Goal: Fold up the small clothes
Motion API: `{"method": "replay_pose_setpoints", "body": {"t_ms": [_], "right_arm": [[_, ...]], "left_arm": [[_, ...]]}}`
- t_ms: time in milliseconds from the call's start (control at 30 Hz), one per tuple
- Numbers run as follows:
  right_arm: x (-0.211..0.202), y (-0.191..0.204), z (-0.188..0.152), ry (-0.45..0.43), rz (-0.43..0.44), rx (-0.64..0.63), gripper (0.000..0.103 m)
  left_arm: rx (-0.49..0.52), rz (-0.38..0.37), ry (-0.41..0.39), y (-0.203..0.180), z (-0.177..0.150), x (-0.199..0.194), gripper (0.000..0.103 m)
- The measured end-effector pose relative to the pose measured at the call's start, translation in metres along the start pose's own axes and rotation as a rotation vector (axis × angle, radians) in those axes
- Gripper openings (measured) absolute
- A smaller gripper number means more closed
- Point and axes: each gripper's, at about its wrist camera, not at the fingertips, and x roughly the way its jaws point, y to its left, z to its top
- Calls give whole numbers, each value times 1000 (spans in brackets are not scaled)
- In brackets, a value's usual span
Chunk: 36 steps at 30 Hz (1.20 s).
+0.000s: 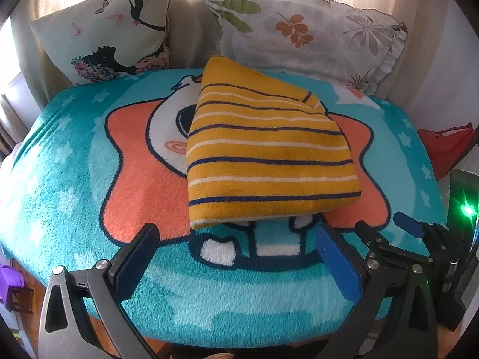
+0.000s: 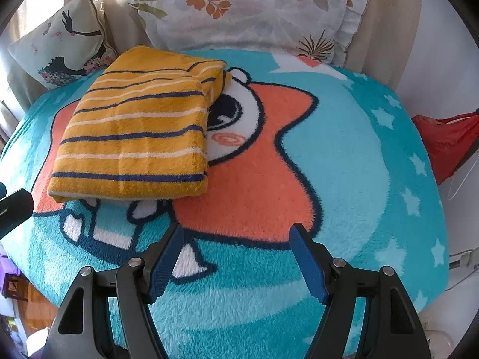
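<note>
Garment: the striped cloth (image 1: 269,152) lies folded on the blanket (image 1: 74,179), near the pillows (image 1: 299,36).
Left claw (image 1: 236,254): wide open, empty, just short of the cloth's near edge.
Right claw (image 2: 236,257): wide open, empty, beside the cloth.
Risk: the plush blanket may get pinched with the cloth; a one-layer grab could undo the fold.
</note>
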Motion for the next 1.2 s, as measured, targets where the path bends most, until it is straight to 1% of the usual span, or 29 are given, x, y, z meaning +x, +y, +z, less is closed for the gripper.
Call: {"method": "replay_pose_setpoints", "body": {"t_ms": [500, 900, 1000, 1200], "right_arm": [[12, 5, 2, 30, -1, -4, 77], [15, 0, 2, 42, -1, 18, 77], [16, -2, 3, 44, -2, 23, 77], [18, -6, 4, 48, -15, 48, 77]], "left_arm": [[-31, -19, 63, 6, 0, 19, 103], [-1, -57, 81, -1, 0, 24, 103], [5, -77, 92, -2, -1, 25, 103], [20, -95, 101, -1, 1, 28, 103]]}}
